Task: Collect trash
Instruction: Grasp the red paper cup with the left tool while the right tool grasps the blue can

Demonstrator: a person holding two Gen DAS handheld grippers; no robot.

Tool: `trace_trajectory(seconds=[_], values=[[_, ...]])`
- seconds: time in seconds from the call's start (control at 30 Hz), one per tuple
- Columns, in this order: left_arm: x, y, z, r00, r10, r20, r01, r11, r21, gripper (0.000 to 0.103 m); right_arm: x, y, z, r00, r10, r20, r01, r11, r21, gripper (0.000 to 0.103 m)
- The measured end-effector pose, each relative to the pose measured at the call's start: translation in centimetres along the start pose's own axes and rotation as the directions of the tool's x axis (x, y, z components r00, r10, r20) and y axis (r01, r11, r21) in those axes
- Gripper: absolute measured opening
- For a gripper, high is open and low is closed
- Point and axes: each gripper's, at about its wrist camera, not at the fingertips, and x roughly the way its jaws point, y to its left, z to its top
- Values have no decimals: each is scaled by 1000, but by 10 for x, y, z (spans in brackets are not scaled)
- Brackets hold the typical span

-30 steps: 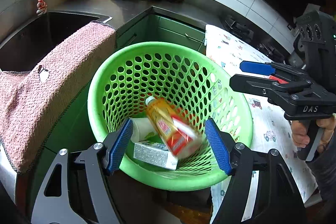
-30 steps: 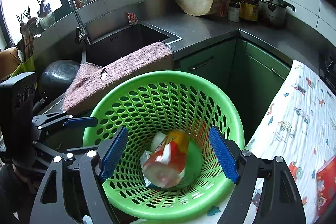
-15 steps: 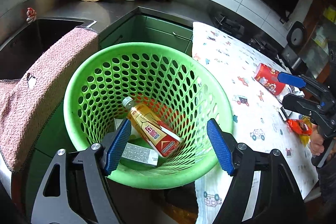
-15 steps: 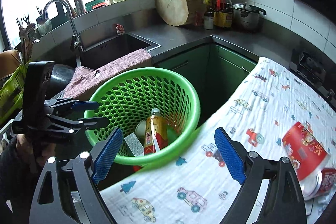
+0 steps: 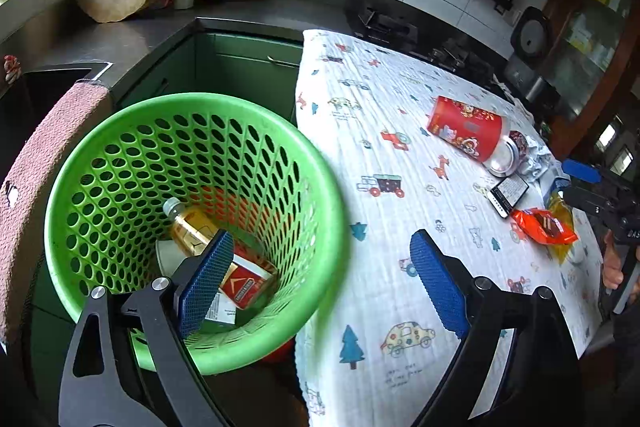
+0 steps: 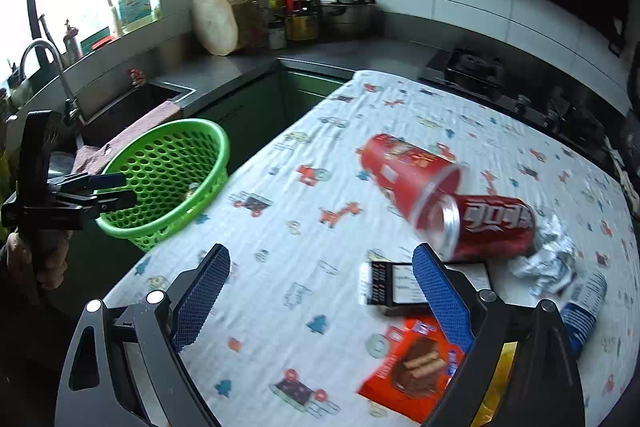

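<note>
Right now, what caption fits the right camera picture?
Open right gripper over trash on the cloth; green basket waits.

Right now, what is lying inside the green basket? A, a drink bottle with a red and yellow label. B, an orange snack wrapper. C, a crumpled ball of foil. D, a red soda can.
A: the bottle lies at the bottom of the green basket, while the soda can, the foil and the snack wrapper are all out on the tablecloth.
</note>
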Motion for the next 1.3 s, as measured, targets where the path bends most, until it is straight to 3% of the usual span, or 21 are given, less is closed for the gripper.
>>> trace_trajectory(seconds=[0.23, 0.43, 0.6, 0.77, 0.9, 1.03, 1.2, 1.3], values=[[15, -36, 9, 999, -33, -27, 34, 998, 47, 93, -30, -91, -19, 988, -150, -46, 156, 973, 171, 90], [32, -65, 23, 997, -56, -57, 60, 996, 70, 95, -38, -159, -29, 976, -185, -112, 213, 913, 347, 90], [47, -87, 40, 993, -82, -89, 86, 995, 51, 96, -27, -201, -39, 971, -162, -174, 227, 848, 479, 89], [66, -111, 65, 986, -103, -129, 104, 995, 3, 97, -7, -226, -42, 978, -78, -193, 178, 797, 578, 89], [84, -130, 87, 981, -99, -169, 94, 995, -41, 98, 8, -235, -45, 975, -42, -217, 169, 772, 613, 88], [111, -146, 105, 965, -119, -234, 92, 988, -127, 98, 18, -242, -52, 963, -56, -262, 210, 763, 612, 87], [152, -164, 118, 943, -140, -303, 66, 968, -243, 98, 27, -249, -62, 962, -7, -272, 187, 744, 642, 84], [173, -168, 123, 934, -150, -323, 36, 942, -334, 98, 30, -252, -66, 963, 28, -266, 159, 741, 653, 82]])
